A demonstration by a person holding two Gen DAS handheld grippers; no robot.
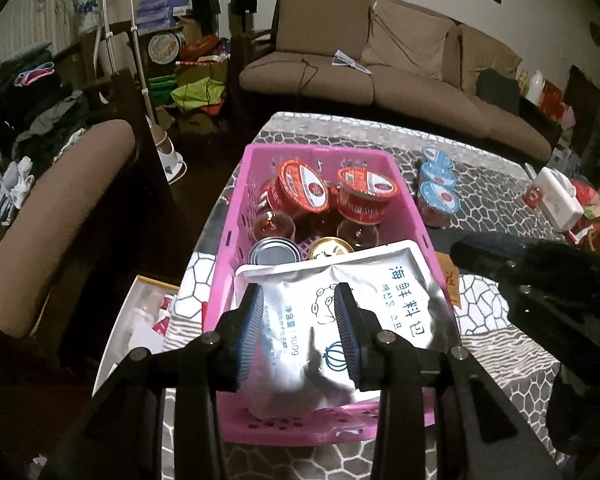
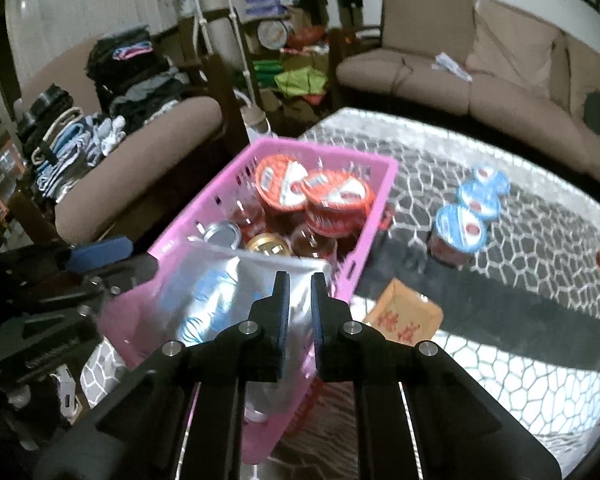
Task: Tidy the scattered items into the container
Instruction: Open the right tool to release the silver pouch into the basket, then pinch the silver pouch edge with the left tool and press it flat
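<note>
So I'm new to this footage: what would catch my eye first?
The pink basket in the middle of the patterned table, crowded with red-lidded cups and tins. A silver foil pouch lies across its near end, beneath both grippers. To the basket's right, three blue-lidded cups stand in a row on the table.

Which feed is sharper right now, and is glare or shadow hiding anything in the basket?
Left wrist view: sharp, print on the silver pouch readable despite some sheen; pink basket contents clear. Right wrist view: motion-blurred, pouch print smeared, tablecloth washed out in places with a dark shadow band. Both: fisheye bending, dark corners.
</note>
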